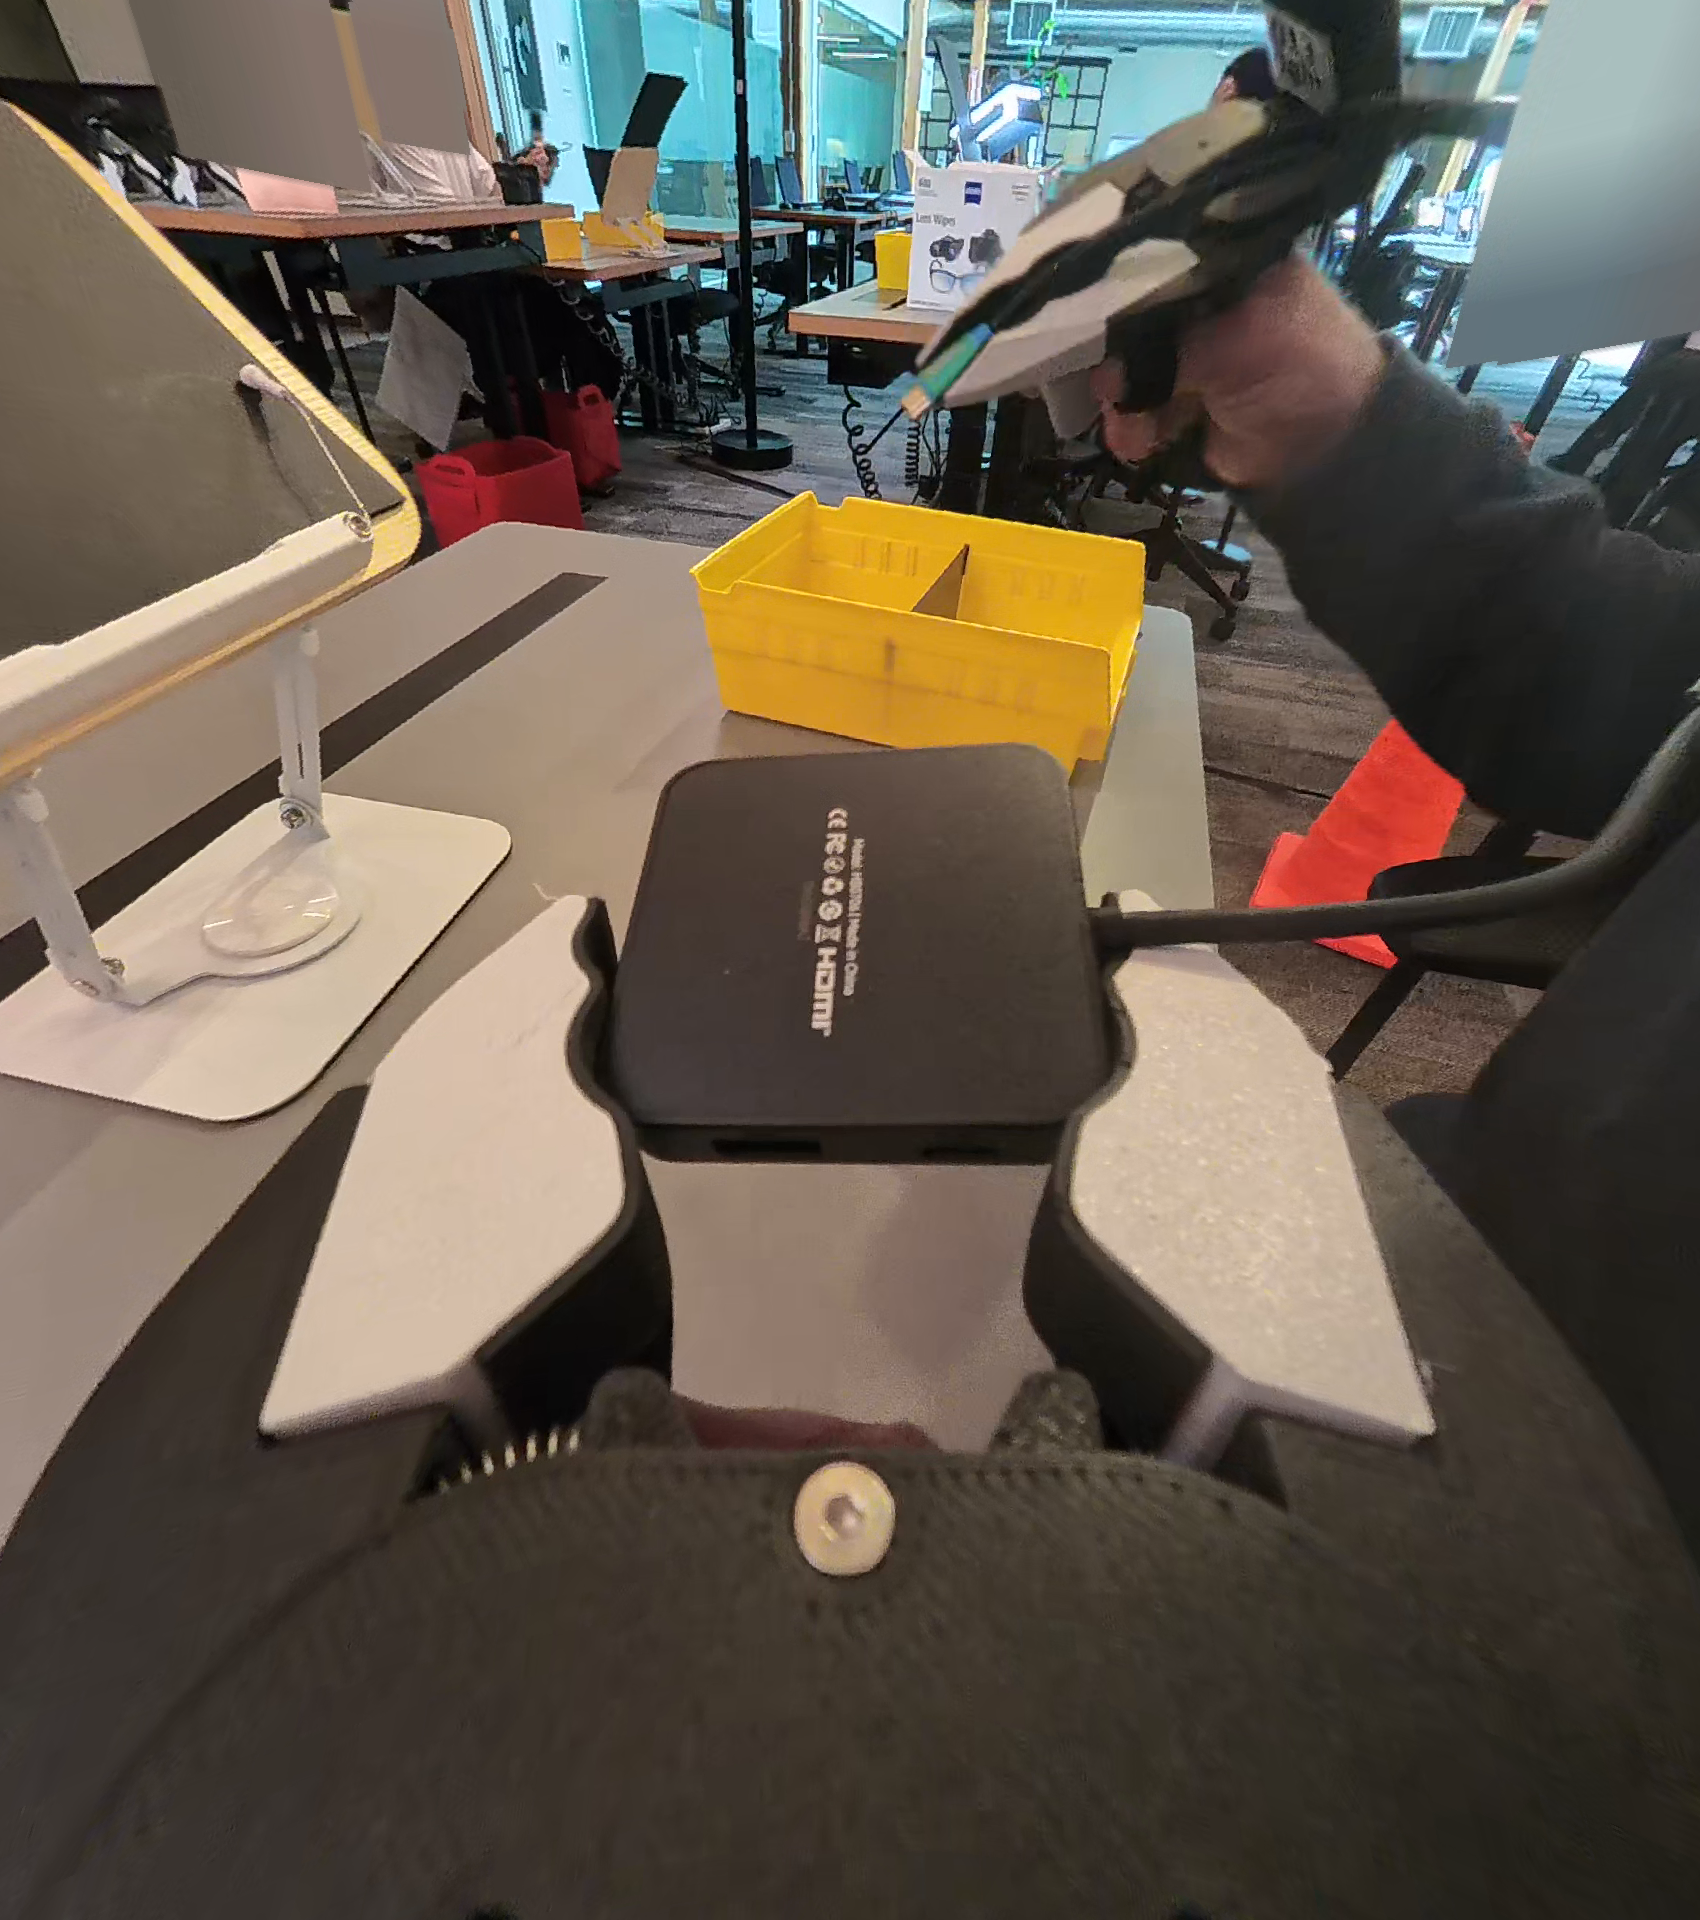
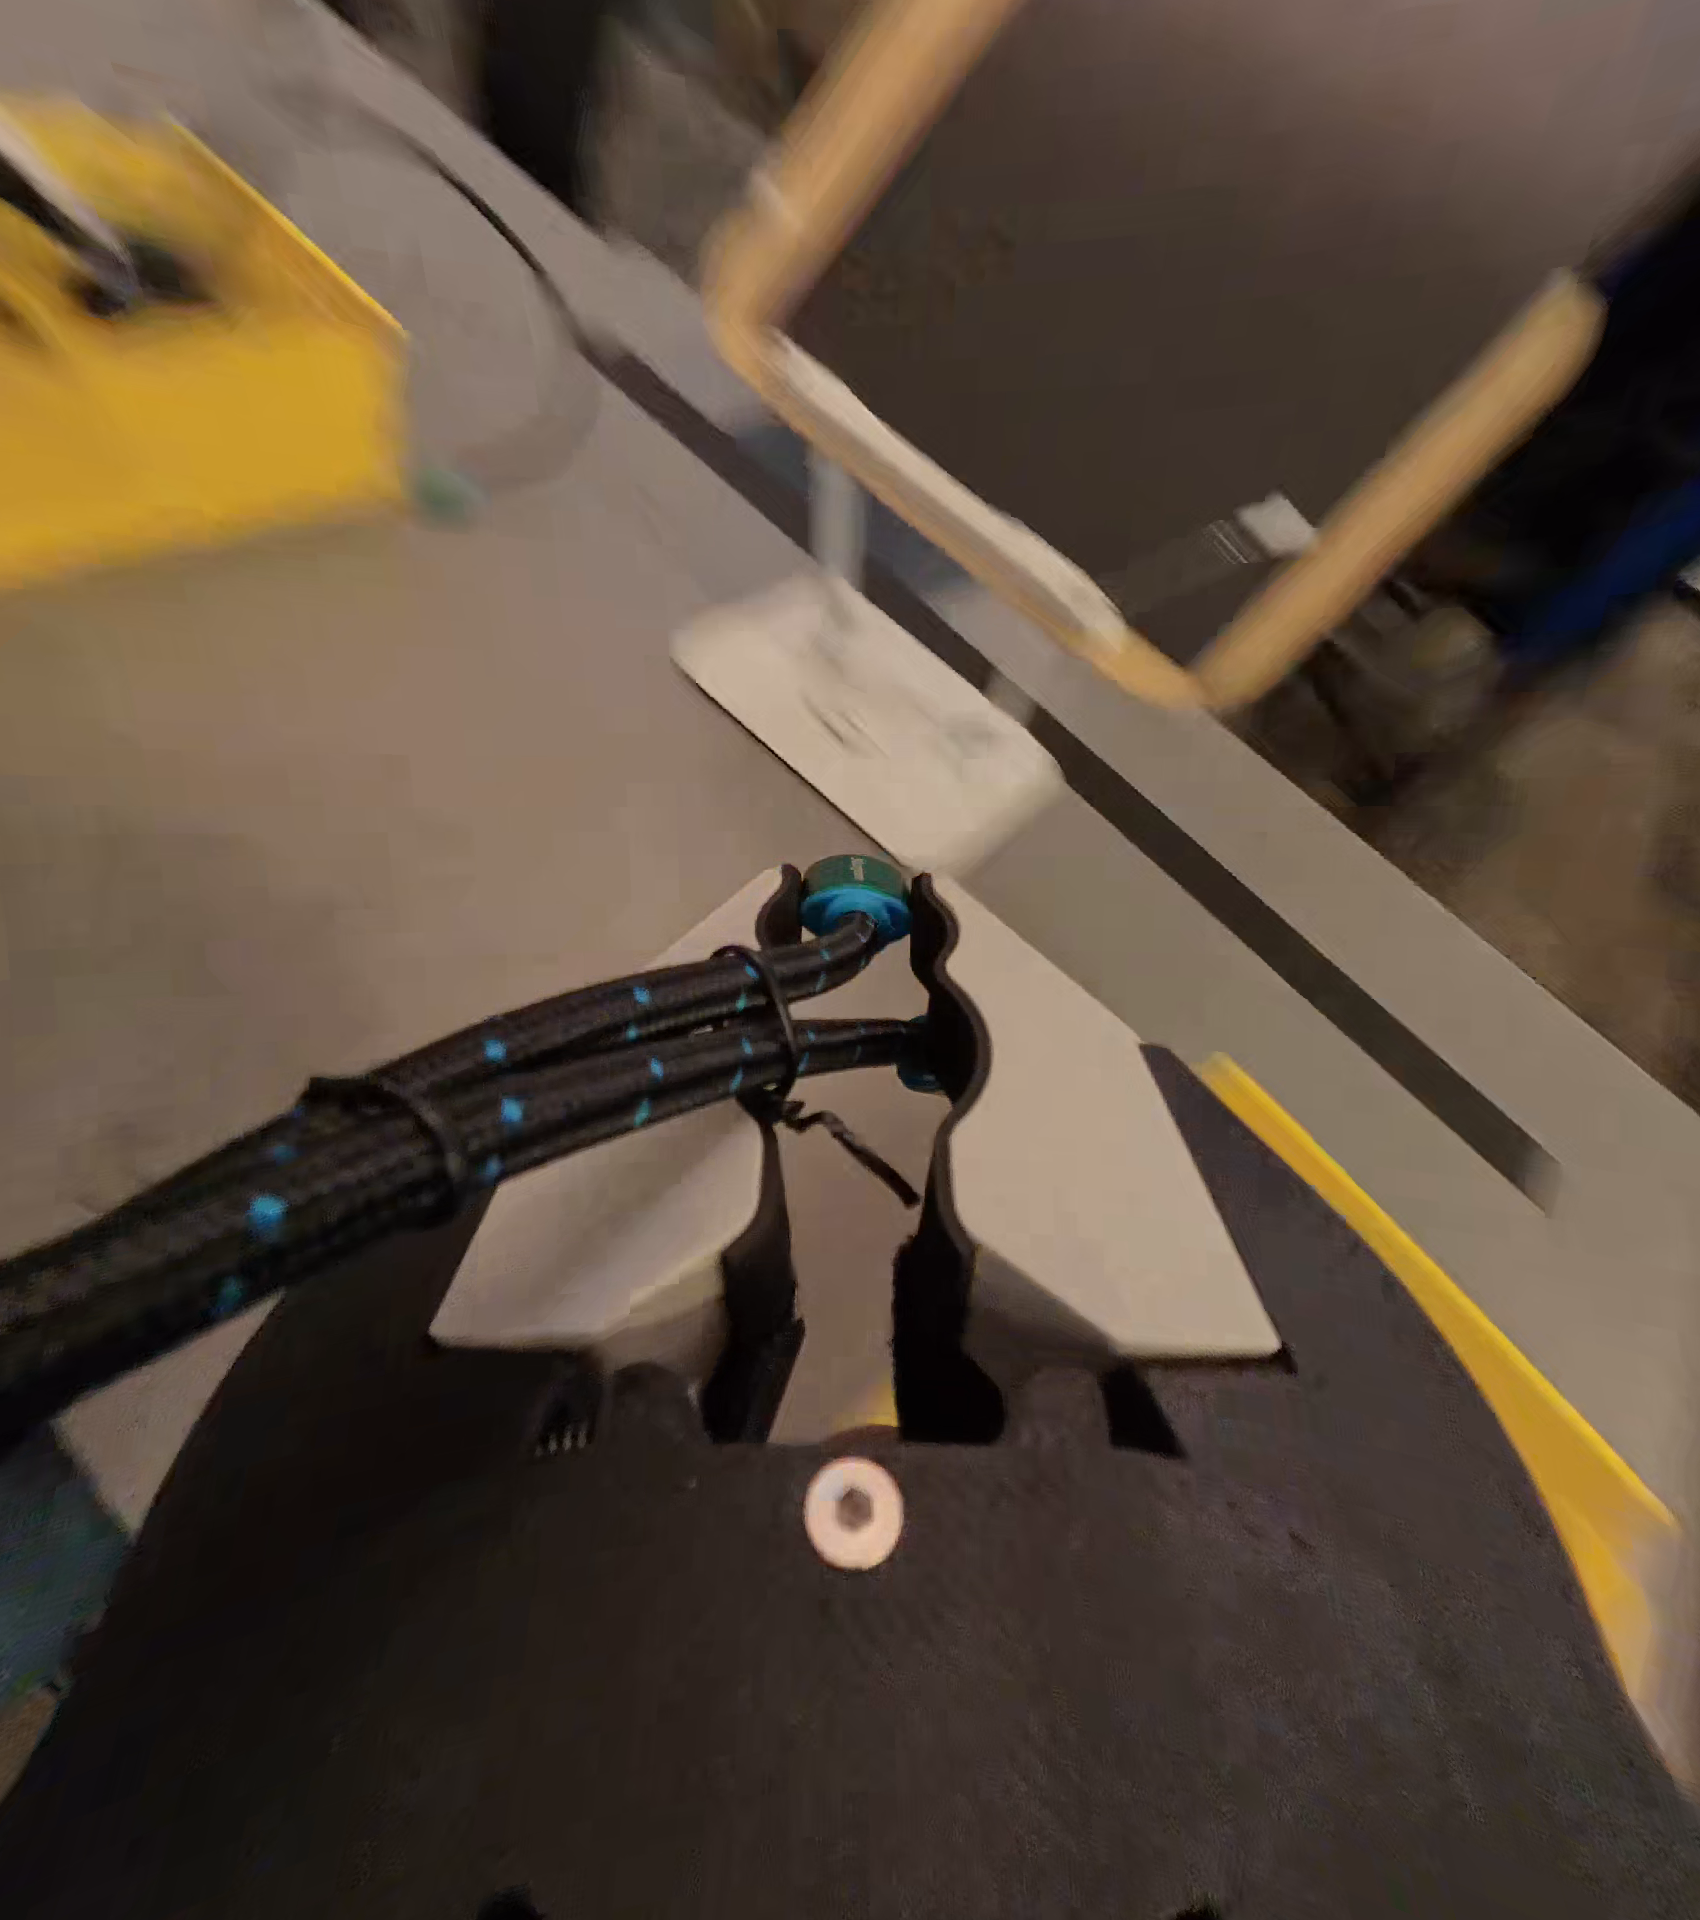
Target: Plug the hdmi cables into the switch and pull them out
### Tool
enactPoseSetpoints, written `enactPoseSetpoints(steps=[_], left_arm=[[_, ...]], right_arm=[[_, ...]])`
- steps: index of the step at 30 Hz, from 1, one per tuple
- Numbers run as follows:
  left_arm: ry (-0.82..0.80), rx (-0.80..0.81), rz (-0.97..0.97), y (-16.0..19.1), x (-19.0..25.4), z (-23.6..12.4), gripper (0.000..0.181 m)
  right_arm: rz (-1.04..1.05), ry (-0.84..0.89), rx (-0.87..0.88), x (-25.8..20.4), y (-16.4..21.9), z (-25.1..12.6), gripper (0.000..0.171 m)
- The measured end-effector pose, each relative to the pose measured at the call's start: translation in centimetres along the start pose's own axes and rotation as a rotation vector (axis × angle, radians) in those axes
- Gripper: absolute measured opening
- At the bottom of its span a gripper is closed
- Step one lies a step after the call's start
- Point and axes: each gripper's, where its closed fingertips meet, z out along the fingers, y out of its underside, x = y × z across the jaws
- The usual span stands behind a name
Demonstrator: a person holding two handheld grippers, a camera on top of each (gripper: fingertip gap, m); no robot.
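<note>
In the left wrist view my left gripper [image 1: 856,997] is shut on a flat black HDMI switch [image 1: 856,935], held level above the grey table [image 1: 534,707]. A black cable [image 1: 1397,904] leaves the switch's right side. Two ports show on its near edge. My right gripper [image 1: 939,384] is raised at the upper right, held by a hand, and is shut on a green-blue HDMI plug [image 1: 934,382]. In the blurred right wrist view the right gripper [image 2: 851,894] clamps the plug [image 2: 846,883]. Its braided black cable [image 2: 513,1101], tied in a bundle, runs off to the left.
A yellow divided bin [image 1: 919,634] stands on the table behind the switch and also shows in the right wrist view [image 2: 129,416]. A white tilted stand with a wood-edged board [image 1: 139,727] is at the left. An orange cone [image 1: 1365,831] stands on the floor at the right. The gap from one gripper's tips to the other's is roughly 30 centimeters.
</note>
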Motion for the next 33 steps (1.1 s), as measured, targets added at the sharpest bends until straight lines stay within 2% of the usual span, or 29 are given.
enactPoseSetpoints(steps=[3, 8, 10, 13, 19, 21, 22, 23, 30, 33], left_arm=[[-0.008, -0.008, -0.008, 0.3, -0.2, 0.0, 0.086], [-0.014, -0.02, -0.022, 0.8, -0.5, 0.2, 0.086], [-0.018, -0.025, -0.021, 0.9, -0.5, 0.2, 0.086], [-0.019, -0.026, -0.023, 0.9, -0.6, 0.2, 0.086], [-0.012, -0.038, -0.033, 1.4, -0.6, 0.5, 0.086], [-0.01, -0.041, -0.032, 1.5, -0.5, 0.6, 0.086], [-0.01, -0.043, -0.032, 1.5, -0.5, 0.6, 0.086], [-0.012, -0.044, -0.031, 1.5, -0.5, 0.6, 0.086], [-0.021, -0.049, -0.03, 1.6, -0.7, 0.5, 0.086], [-0.019, -0.043, -0.03, 1.5, -0.6, 0.6, 0.086]], right_arm=[[0.015, 0.234, -0.3, 6.4, 8.4, -3.6, 0.018], [0.009, 0.361, -0.784, 11.2, 20.8, -7.6, 0.019], [-0.013, 0.342, -0.917, 11.6, 24.1, -7.9, 0.018], [-0.034, 0.311, -1.027, 11.7, 26.7, -7.7, 0.018], [-0.142, 0.295, -1.147, 12.6, 28.6, -6.5, 0.019], [-0.156, 0.261, -1.208, 12.2, 29.2, -6.2, 0.031], [-0.192, 0.247, -1.235, 12.0, 29.3, -6.1, 0.042], [-0.221, 0.229, -1.245, 11.7, 29.3, -6.0, 0.043], [-0.2, 0.105, -1.2, 10.0, 26.7, -7.3, 0.059], [-0.148, 0.089, -1.085, 9.2, 23.4, -7.8, 0.05]])
